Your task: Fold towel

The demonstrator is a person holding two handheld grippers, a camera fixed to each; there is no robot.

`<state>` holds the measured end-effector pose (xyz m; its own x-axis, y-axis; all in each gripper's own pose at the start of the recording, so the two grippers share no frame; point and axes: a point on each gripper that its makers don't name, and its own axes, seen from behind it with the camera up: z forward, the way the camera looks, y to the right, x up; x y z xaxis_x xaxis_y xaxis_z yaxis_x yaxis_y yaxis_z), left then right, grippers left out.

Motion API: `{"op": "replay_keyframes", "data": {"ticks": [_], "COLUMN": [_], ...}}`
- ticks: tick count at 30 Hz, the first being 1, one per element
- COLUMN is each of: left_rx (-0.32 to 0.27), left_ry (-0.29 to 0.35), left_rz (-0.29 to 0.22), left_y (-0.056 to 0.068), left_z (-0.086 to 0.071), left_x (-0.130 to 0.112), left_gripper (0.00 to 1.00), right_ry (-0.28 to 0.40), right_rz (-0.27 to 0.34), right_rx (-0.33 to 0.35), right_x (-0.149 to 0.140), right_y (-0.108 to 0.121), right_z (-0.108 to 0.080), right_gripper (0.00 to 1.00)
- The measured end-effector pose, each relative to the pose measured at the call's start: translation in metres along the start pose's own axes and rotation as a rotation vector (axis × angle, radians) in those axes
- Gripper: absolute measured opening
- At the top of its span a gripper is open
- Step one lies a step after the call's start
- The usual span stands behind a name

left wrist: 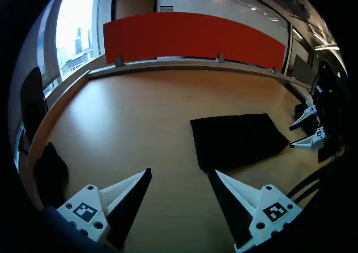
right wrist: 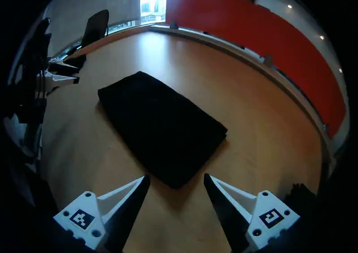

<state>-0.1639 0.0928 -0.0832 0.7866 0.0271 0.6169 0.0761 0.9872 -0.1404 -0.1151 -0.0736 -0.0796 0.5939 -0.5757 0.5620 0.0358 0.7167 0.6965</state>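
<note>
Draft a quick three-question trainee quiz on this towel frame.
1. What colour is the towel lying on the table?
2. The left claw is: A) open, B) shut on the towel, C) shut on nothing.
3. True or false: the right claw is open and holds nothing.
Key: 1 black; 2 A; 3 true.
</note>
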Motion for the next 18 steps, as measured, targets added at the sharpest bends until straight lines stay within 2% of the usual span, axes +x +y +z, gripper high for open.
{"op": "replay_keyframes", "data": {"ticks": [8,18], "left_rx": [0.016,0.036], "left_ry": [0.029,0.027], "left_rz": [0.003,-0.002], "left_y": [-0.004,-0.012], "left_z": [-0.009,-0.018], "left_x": [-0.005,-0.010], "left_gripper": [0.94,0.94], "right_ry": [-0.058,-0.078], "right_rz": [-0.032,-0.036], "right_rx": [0.060,0.069], "right_x": [-0.014,-0.017], "right_y": [-0.004,-0.002], "right_z": [0.008,0.011], "right_gripper": [0.73,0.46]}}
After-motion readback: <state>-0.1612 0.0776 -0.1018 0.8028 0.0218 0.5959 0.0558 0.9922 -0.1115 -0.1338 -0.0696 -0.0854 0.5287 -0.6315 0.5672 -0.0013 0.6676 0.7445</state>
